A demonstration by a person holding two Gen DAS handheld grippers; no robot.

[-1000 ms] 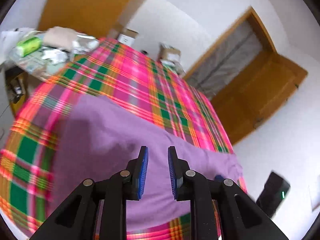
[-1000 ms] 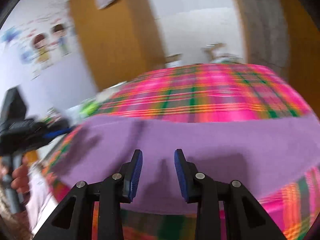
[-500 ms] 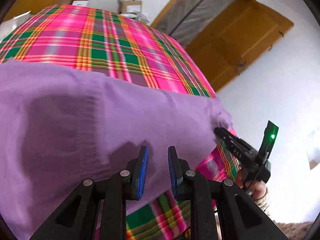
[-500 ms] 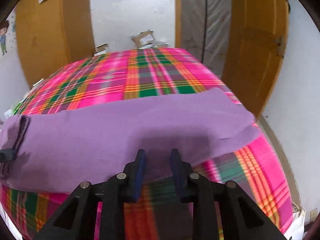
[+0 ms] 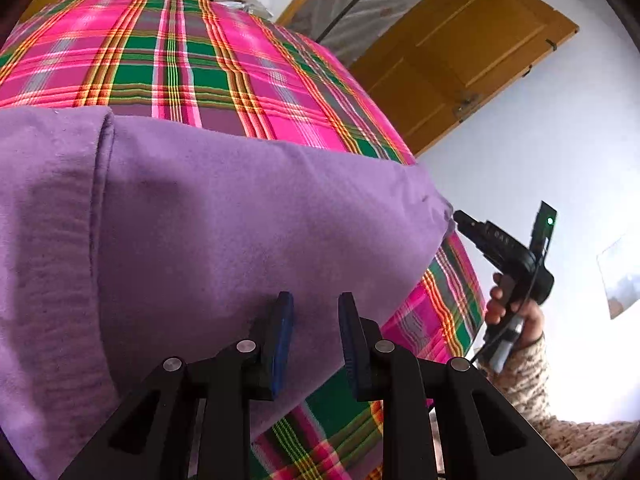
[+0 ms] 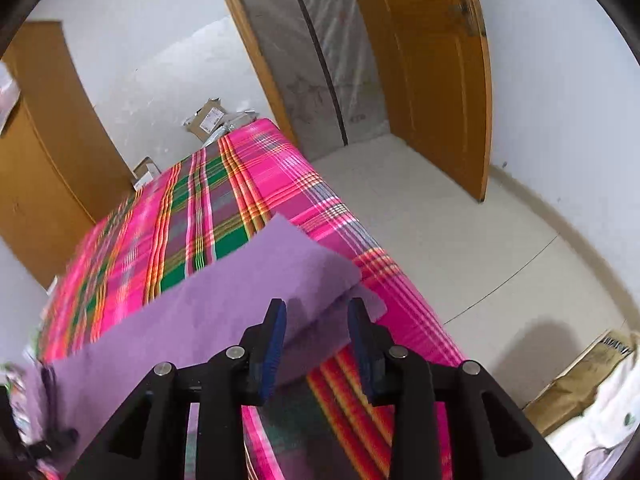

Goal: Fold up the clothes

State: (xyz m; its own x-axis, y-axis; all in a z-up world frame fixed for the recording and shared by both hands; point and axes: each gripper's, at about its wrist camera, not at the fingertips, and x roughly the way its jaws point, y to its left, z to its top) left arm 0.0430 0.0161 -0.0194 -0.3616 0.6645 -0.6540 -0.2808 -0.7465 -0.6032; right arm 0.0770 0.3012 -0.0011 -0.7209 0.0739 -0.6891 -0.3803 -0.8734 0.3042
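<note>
The purple fleece garment (image 5: 224,240) lies flat across the near part of a bed covered by a pink, green and orange plaid sheet (image 5: 192,64), filling the left and centre of the left wrist view. The left gripper (image 5: 314,340), black with blue pads, sits at the bottom centre of that frame with its jaws apart and nothing between them, poised over the garment's near edge. A raised seam runs down the cloth in the left half of the frame. At the right edge of the frame, the right gripper (image 5: 460,216) reaches the garment's far corner, held in a hand (image 5: 514,312) with a speckled knit sleeve (image 5: 532,384).

In the right wrist view the right gripper (image 6: 316,340) occupies the bottom centre, its blue-padded jaws spread wide and grasping nothing, with the corner of the garment (image 6: 248,292) lying just beneath and between them. Here the cloth shows two layers, one corner offset over the other. The plaid sheet (image 6: 256,184) stretches toward the upper left. Beyond it, cardboard boxes (image 6: 208,118) sit against a white wall, and a wooden door (image 6: 436,80) stands open in the upper right above a pale floor (image 6: 460,240)
</note>
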